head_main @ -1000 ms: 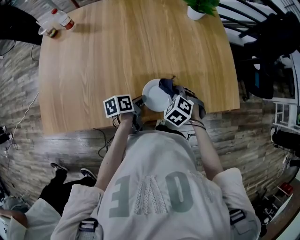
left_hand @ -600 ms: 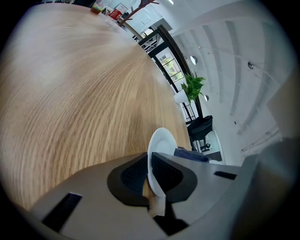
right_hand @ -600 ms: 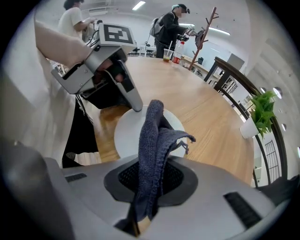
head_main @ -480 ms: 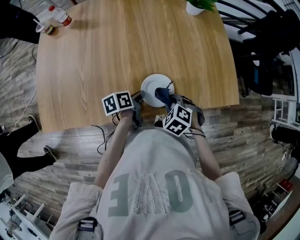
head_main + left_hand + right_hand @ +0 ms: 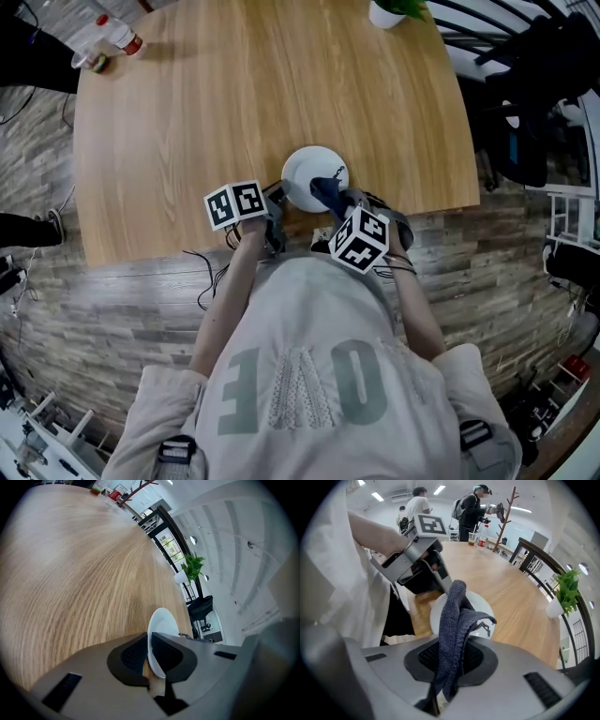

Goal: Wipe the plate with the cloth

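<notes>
Plate, white and round, sits on a pale wooden worktop, close to its near edge and directly in front of the person. The left tongs are closed on the plate's near-left rim. In the left gripper view the thin white rim runs straight between the two dark pads.

A dark blue-grey knitted cloth is pinched in the right tongs, which are closed on it. Its bunched folds rise from between the pads, with a loose thread at one corner. Seen from the head view, the cloth covers the plate's near-right part, and the rest of the plate shows bare white.

Farther off, a green plant in a white pot stands at the worktop's far right edge. A red-capped bottle is at the far left corner. Grey plank floor surrounds the worktop. In the right gripper view, several people stand beyond the worktop's far end, beside a wooden coat stand.
</notes>
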A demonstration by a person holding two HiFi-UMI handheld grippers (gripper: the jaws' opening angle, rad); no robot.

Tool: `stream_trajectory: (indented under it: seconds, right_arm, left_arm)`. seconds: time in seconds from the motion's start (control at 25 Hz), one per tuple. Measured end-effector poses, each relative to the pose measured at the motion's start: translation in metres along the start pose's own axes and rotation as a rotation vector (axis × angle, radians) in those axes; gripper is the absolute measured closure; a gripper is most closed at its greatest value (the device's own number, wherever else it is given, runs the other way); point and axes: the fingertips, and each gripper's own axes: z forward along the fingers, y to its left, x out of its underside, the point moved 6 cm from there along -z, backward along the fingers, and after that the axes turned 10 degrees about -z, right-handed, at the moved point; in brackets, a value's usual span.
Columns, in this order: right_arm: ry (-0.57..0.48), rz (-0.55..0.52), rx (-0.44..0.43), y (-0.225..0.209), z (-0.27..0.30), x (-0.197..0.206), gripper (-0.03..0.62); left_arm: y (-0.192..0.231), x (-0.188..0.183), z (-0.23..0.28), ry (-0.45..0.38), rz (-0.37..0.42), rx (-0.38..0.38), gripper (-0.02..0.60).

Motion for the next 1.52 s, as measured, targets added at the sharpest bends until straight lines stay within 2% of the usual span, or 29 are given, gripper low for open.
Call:
stream_trajectory:
  seconds: [0.16, 0.28, 0.44, 0.6, 1.24, 1.52]
  right_arm:
    - [0.006, -0.030, 0.101, -0.045, 0.001, -0.009, 0.537]
    - [0.047, -0.084, 0.133, -0.069, 0.015, -0.015, 0.537]
    - [0.122, -0.152, 0.155, -0.082, 0.034, -0.013, 0.537]
    - [0.140, -0.185, 0.163, -0.077, 0.039, -0.016, 0.537]
    - [0.113, -0.368, 0.002, 0.015, 0.021, -0.024, 0.537]
    - [0.046, -0.302, -0.095, 0.033, 0.014, -0.024, 0.537]
  left_arm:
    - [-0.002, 0.000, 0.001, -0.001, 0.006, 0.001, 0.548]
    - [-0.002, 0.003, 0.001, -0.004, 0.009, 0.002, 0.548]
    - [-0.001, 0.003, 0.003, -0.001, 0.011, 0.004, 0.549]
    - [0.000, 0.002, 0.003, -0.004, 0.005, 0.009, 0.548]
    - [-0.001, 0.000, 0.000, -0.027, 0.005, 0.007, 0.549]
    - [-0.002, 0.000, 0.002, -0.036, 0.009, 0.001, 0.548]
